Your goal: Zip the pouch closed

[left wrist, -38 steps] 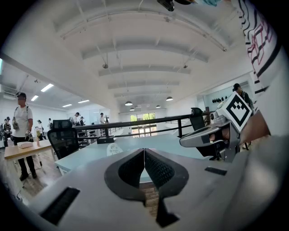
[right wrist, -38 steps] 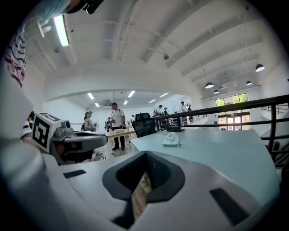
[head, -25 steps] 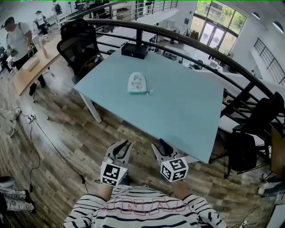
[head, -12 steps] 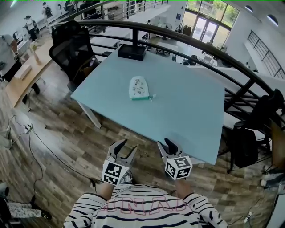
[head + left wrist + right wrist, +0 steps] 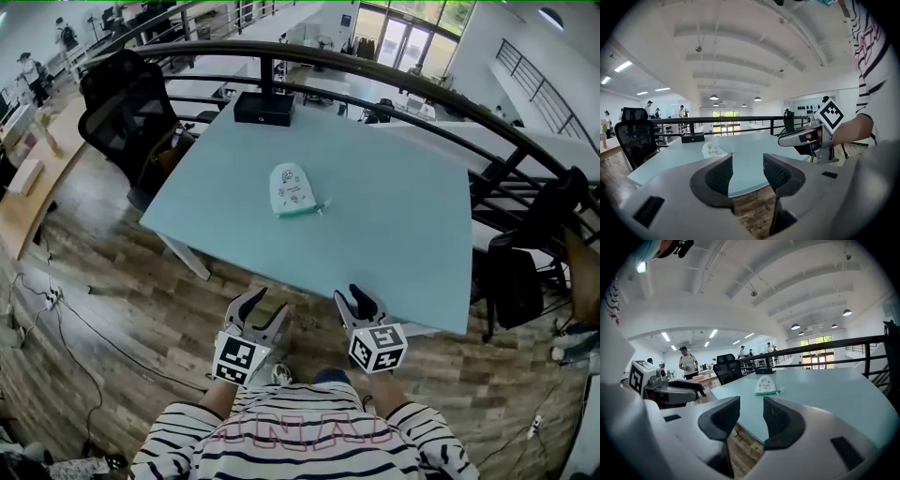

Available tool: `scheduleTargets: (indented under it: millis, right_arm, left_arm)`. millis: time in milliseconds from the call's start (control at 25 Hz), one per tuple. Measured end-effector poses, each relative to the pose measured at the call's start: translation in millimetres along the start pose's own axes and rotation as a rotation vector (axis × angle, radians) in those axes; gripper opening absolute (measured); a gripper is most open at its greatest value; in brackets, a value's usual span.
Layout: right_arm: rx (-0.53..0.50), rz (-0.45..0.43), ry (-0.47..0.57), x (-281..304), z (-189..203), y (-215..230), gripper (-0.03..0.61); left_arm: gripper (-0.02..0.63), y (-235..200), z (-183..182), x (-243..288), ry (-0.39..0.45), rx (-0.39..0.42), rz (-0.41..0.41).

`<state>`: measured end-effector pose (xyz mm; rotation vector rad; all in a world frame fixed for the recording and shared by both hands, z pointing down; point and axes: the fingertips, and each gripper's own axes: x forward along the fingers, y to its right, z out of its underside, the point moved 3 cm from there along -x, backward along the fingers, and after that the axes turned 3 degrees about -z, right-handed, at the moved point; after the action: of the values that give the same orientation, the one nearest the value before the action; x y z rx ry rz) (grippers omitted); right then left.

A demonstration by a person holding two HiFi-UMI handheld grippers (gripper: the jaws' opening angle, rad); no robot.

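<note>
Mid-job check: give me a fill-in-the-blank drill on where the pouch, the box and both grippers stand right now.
1. The pouch lies on the light blue table, and ____ gripper touches it.
2. The left gripper and the right gripper are both open and hold ____.
3. The black box sits at the table's ____ edge, beyond the pouch.
Missing words: neither; nothing; far.

Head view looks steeply down over left gripper [image 5: 266,303] and right gripper [image 5: 362,299]; each gripper view faces nearly level beyond its jaws, all sharing the pouch [image 5: 292,190] well ahead of them
</note>
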<state>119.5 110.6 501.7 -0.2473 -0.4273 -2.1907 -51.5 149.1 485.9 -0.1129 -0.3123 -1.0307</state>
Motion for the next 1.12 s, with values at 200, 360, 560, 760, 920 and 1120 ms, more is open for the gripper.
scheduleTargets:
  millis: [200,360,560,760,920,1120]
  right_arm:
    - [-0.015,0.022,-0.012,13.8,-7.9,2.0,0.166]
    - [-0.021,0.024,-0.018,28.8,-13.4,13.8,0.166]
    - [-0.033,0.000,-0.035,57.6,-20.7,37.8,0.166]
    - [-0.065,-0.036,-0.057,91.3,-33.4,67.5,0.164]
    - [-0.098,-0.067,-0.074,117.9,-45.7,93.7,0.161]
    - [-0.146,-0.117,-0.097,151.5,-55.9,124.3,0.160]
  left_arm:
    - [0.183,-17.2,2.1,12.3,-0.001,-0.019,0.018]
    - [0.183,-27.1,2.0,26.9,0.000,-0.026,0.016]
    - [0.183,-40.3,0.3,53.3,-0.011,-0.037,-0.009]
    - [0.183,-52.4,-8.6,87.9,-0.011,-0.030,-0.030]
    - [0.183,-61.9,-15.4,120.1,-0.012,-0.042,-0.051]
    - [0.183,-72.1,-21.5,157.4,-0.020,-0.051,-0.081]
